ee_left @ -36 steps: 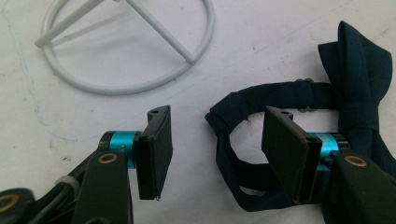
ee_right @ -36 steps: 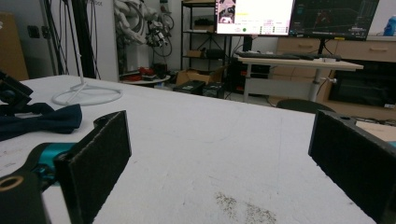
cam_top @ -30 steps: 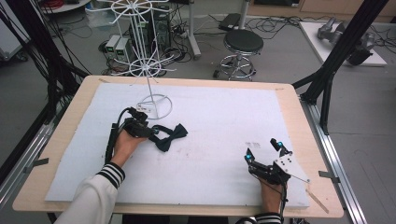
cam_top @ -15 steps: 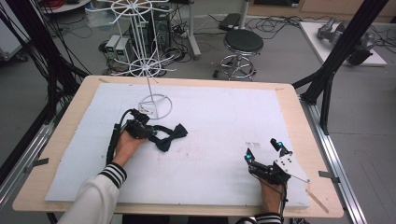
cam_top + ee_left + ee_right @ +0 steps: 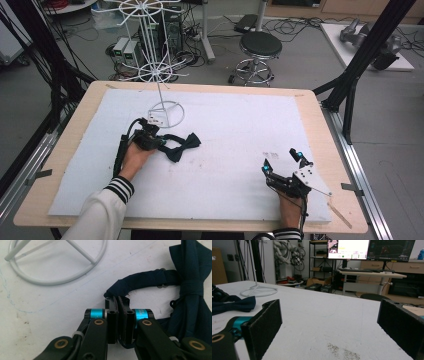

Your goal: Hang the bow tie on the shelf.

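Left gripper view has the left tongs (image 5: 119, 305) just closing, pinched on the bow tie (image 5: 192, 287) strap. It's not lifted off the worktop (image 5: 240, 125) or hung on the wire rack (image 5: 155, 75) yet, and the right tongs (image 5: 283, 161) sit wide open, empty.

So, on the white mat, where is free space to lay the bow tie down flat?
The widest bare patch of the white mat lies between the bow tie and the right tool, reaching to the far edge. It is crowded at the far left, where the wire stand's ring base sits close to the left tool.
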Demonstrator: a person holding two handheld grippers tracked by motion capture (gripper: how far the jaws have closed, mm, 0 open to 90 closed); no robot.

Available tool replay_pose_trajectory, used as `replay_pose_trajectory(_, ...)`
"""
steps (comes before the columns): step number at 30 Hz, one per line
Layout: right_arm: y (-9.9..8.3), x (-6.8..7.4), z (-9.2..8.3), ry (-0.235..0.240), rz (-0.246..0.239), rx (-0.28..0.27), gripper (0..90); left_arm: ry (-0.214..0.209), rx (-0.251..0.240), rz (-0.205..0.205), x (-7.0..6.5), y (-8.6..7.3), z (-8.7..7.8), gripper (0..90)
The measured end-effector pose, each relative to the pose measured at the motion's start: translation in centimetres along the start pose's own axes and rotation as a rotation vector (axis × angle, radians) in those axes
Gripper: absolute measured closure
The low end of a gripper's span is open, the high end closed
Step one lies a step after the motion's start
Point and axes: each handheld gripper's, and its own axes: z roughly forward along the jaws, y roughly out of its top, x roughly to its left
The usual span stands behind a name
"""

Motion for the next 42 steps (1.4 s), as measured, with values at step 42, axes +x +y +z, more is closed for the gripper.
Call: replay_pose_trajectory(42, 0.0, 0.0, 0.0, -0.003, -0.011, -0.003, 4.8, -0.13, -0.455, -0.019, -0.1, 1.0, -7.3, 88.5)
